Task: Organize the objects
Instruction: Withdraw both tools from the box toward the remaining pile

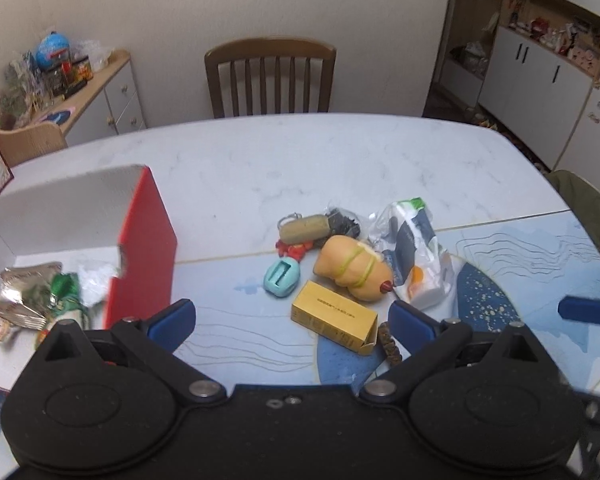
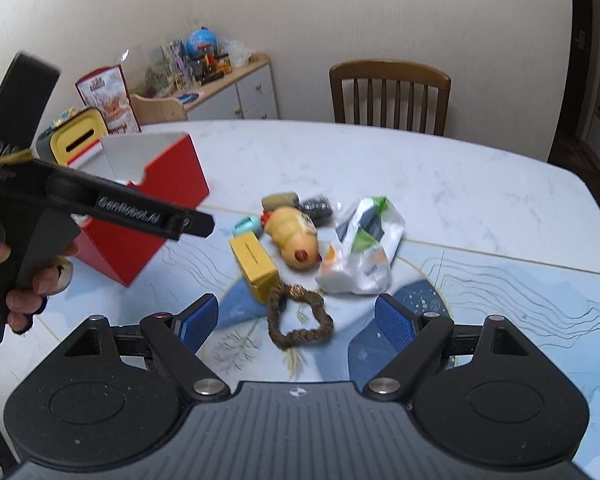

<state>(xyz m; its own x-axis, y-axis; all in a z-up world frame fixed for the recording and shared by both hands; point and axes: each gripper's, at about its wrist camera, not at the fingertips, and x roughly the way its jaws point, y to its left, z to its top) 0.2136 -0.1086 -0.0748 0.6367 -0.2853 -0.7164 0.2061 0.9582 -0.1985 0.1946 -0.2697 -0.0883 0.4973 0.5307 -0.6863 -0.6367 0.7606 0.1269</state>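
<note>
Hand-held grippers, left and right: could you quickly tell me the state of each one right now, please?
Left hand-held gripper: open, holding nothing.
Right hand-held gripper: open, holding nothing.

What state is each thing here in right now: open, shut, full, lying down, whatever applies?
Left gripper: open, holding nothing.
Right gripper: open, holding nothing.
Red box: upright, open on top, some wrappers already inside.
Yellow carton: lying on its side on the table, end flap loose.
Hot dog toy: lying flat.
Plastic bag: crumpled, lying on the table.
Woven ring: lying flat beside the carton.
Teal case: lying flat.
</note>
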